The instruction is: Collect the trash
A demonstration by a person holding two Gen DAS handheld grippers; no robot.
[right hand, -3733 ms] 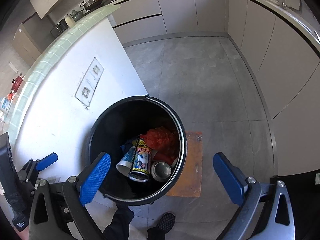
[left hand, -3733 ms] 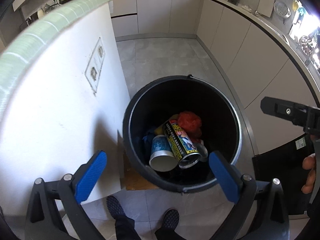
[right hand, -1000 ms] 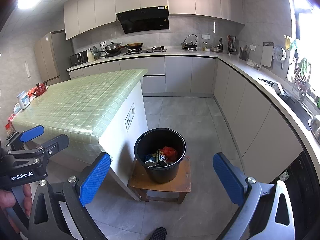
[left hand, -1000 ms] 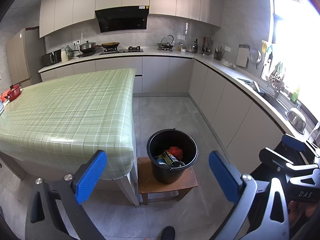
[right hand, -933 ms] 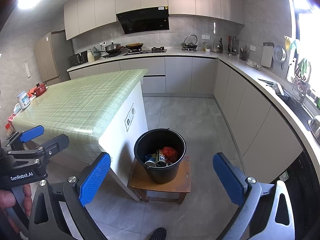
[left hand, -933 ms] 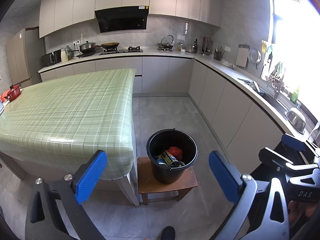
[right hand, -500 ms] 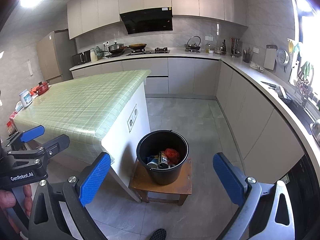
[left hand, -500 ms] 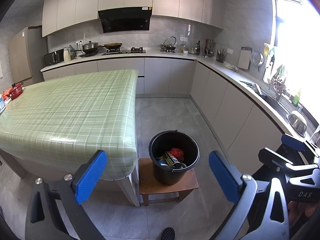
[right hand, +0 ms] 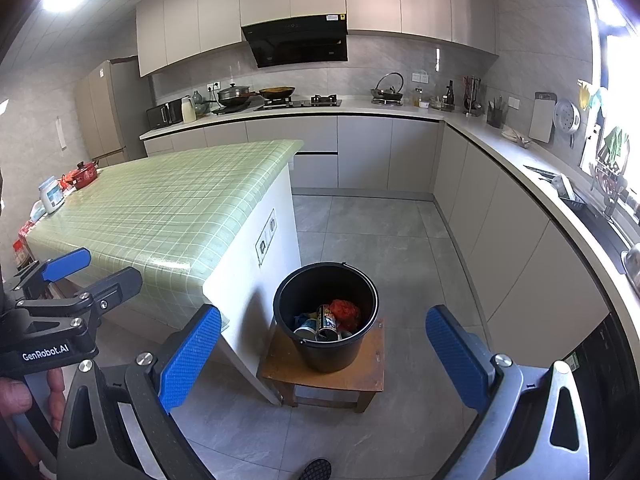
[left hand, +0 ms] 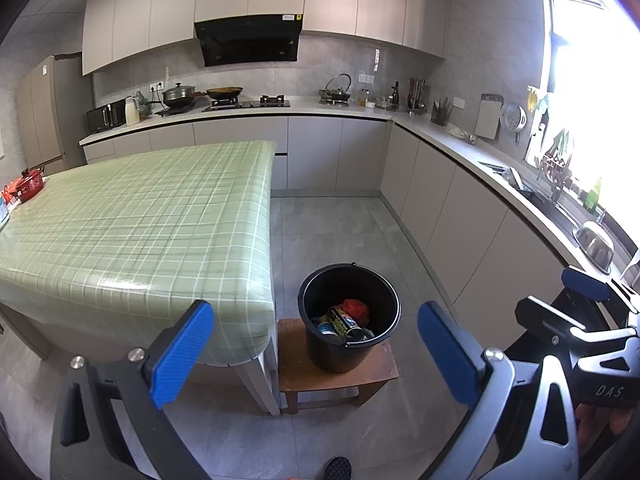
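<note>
A black bucket (left hand: 340,354) stands on a low wooden stool (left hand: 376,372) beside the kitchen island; it also shows in the right wrist view (right hand: 332,354). Inside lie cans (left hand: 344,322), a cup and a red crumpled wrapper (left hand: 354,307). My left gripper (left hand: 316,354) is open and empty, held high and well back from the bucket. My right gripper (right hand: 324,358) is open and empty too, equally far back. Each gripper shows at the edge of the other's view.
The island has a green checked cloth (left hand: 132,224), with a red pot (right hand: 82,174) and jars at its far left end. Grey cabinets and a worktop (right hand: 520,184) run along the back and right. Grey tiled floor (right hand: 372,236) lies between them.
Both grippers have pulled up and far back from just over the bucket, so the whole kitchen shows. In the last second the view has only tilted up slightly.
</note>
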